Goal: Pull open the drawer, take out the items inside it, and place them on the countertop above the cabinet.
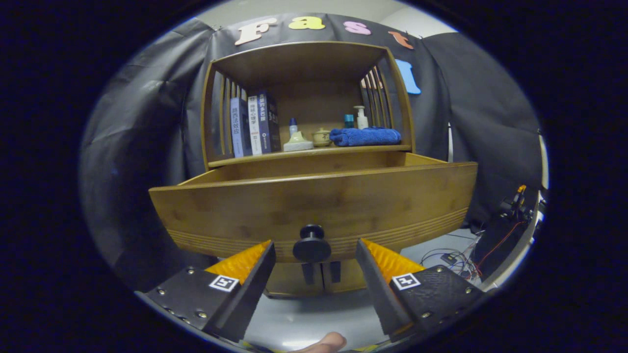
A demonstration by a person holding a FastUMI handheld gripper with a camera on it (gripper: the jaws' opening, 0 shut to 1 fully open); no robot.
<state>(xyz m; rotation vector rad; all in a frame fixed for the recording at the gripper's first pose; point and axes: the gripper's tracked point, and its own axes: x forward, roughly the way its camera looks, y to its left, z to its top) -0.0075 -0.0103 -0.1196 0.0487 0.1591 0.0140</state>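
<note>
- We see the gripper [314,252] with its fingers spread apart, holding nothing; each finger stands clear of the knob.
- The knob [312,243] sits between the fingertips, at 12 o'clock from the gap, untouched on either side.
- A fingertip of a person [321,343] shows at 6 o'clock, below the fingers.
- The knob is fixed to the front of the drawer [314,201], which is pulled out toward us; we cannot tell what lies inside, as the front panel hides the contents.
- Under the drawer, at 6 o'clock from the knob, we see two cabinet doors [321,274] with dark handles.
- Beyond the drawer at 12 o'clock is the countertop [309,151] inside the open shelf frame.
- On it, from 9 to 3 o'clock: books [255,125] standing upright, a small bottle [297,137], a bowl [321,137], and a folded towel [365,136] with two bottles [357,117] behind it.
- At 3 o'clock, well apart from the cabinet, cables [451,255] lie on the floor.
</note>
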